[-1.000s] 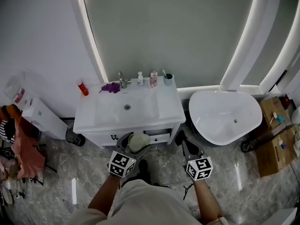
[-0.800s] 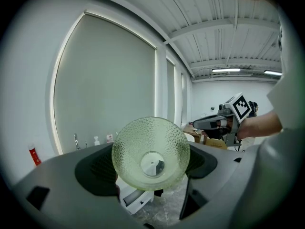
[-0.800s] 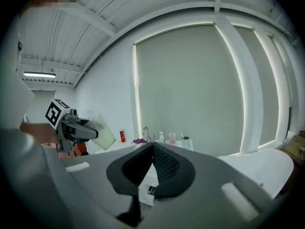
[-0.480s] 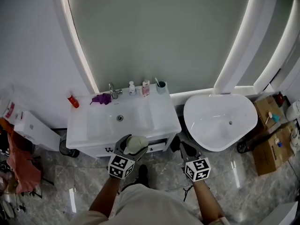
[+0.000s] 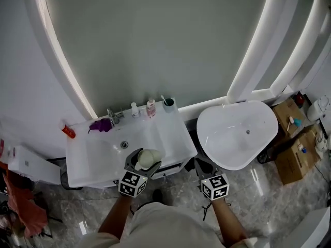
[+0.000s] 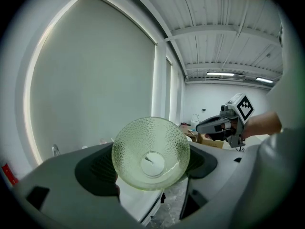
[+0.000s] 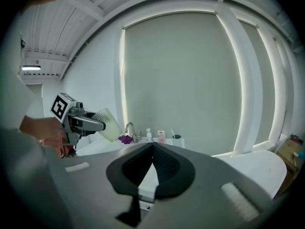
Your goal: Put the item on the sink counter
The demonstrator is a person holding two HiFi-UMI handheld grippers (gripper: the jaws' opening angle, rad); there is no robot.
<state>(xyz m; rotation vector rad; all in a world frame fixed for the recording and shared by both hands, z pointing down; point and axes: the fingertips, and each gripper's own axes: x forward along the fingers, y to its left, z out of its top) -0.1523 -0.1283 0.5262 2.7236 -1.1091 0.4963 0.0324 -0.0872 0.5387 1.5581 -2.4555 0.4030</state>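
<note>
Pale green pebbled glass shows between the jaws of the left gripper [image 6: 151, 168]: a small bowl [image 6: 150, 159] clamped on both sides and tipped rather than level, its round base turned toward the gripper's camera. From overhead the bowl [image 5: 148, 158] hangs at the front edge of the white tabletop [image 5: 175, 134], just right of the sink basin [image 5: 120, 144], with the person standing square to the vanity. The bare stretch of tabletop lies straight ahead of the bowl and a little to its right, and the left hand is the nearer of the two to it. Setting the bowl down looks to call for a short forward reach and a levelling of the wrist. The right gripper [image 7: 152, 150] is pressed together on nothing and is held apart, lower right, between vanity and bathtub [image 5: 238, 133]. Bottles [image 5: 150, 107] and the faucet [image 5: 112, 116] line the far edge, well away from the likely landing spot.
</note>
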